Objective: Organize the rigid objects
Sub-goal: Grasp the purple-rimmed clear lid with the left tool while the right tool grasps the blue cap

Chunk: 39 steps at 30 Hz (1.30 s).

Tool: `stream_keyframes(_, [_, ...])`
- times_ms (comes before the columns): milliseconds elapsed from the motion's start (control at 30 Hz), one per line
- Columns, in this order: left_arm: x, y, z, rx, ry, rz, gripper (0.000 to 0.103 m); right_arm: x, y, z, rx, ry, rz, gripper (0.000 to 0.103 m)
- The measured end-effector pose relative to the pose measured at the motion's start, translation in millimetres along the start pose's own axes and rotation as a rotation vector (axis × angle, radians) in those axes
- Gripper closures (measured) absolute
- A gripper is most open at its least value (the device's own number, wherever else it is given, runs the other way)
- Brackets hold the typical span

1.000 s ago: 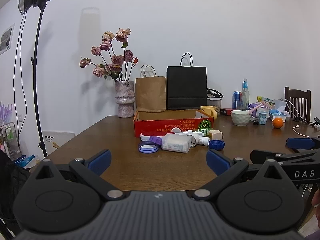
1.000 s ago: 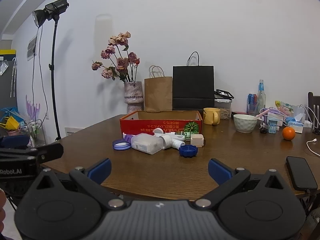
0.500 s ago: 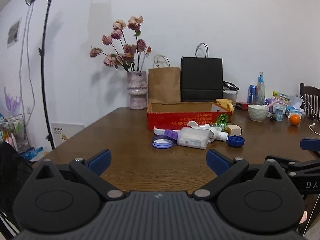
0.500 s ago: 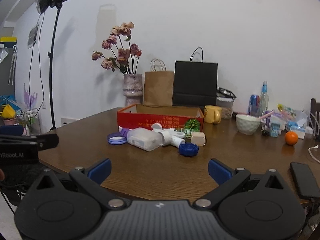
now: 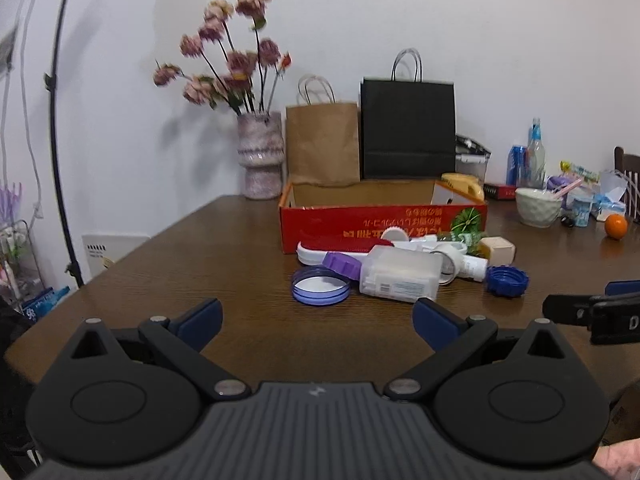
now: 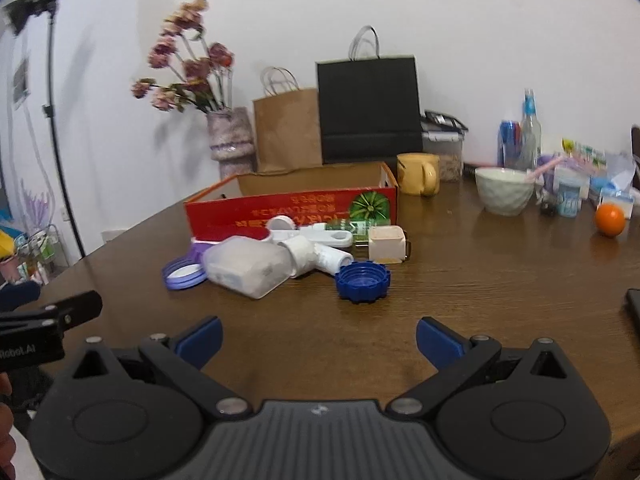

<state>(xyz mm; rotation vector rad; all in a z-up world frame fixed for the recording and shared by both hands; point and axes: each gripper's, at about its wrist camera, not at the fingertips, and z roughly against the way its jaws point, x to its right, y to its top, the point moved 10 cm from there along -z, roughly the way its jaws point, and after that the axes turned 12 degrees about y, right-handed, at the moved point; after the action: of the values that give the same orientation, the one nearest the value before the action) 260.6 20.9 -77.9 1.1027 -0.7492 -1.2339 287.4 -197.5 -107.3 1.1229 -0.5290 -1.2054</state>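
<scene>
Hovering over the near edge of the desk (image 5: 224, 264), left claw (image 5: 316, 316) and right claw (image 6: 318, 338) both spread wide, gripping nothing. Lying ahead, near the red cardboard box (image 6: 292, 208): clear plastic box (image 6: 246, 266), blue cap (image 6: 363, 281), purple lid (image 5: 320, 290).

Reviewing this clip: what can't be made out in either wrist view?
- Floor of the red box: hidden behind its front wall, both views.
- Items behind the clear plastic container: overlapped in the pile.
- Print on the box: too small and upside down.
- Phone: cut off by the right edge, right wrist view.
</scene>
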Motion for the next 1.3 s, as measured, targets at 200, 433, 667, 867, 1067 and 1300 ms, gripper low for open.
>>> stream_keyframes(200, [7.4, 6.1, -70.1, -0.111, -0.004, -0.048, 0.0, 20.1, 22.3, -40.5, -0.016, -0.028, 0.037, 0.0])
stream_keyframes(433, [16.5, 0.2, -136.2, -0.217, -0.03, -0.123, 0.0, 42.2, 23.3, -88.5, -0.123, -0.045, 0.042, 0.0])
stream_keyframes(667, [22.3, -5.0, -167.5, -0.286, -0.077, -0.126, 0.003, 48.1, 20.2, -115.9, -0.204, 0.006, 0.038, 0.027])
stream_keyframes(867, [27.3, -3.7, -177.3, -0.304, -0.11, -0.105, 0.036, 54.5, 21.6, -128.4, -0.216, -0.013, 0.04, 0.049])
stream_keyframes(1067, [27.7, -6.0, -164.9, -0.301, -0.085, -0.109, 0.036, 54.5, 19.3, -121.6, -0.2, -0.004, 0.028, 0.05])
stream_keyframes(1300, [17.3, -11.6, -116.6, -0.25, -0.033, -0.124, 0.036, 39.2, 9.1, -83.9, -0.168, 0.037, 0.016, 0.05])
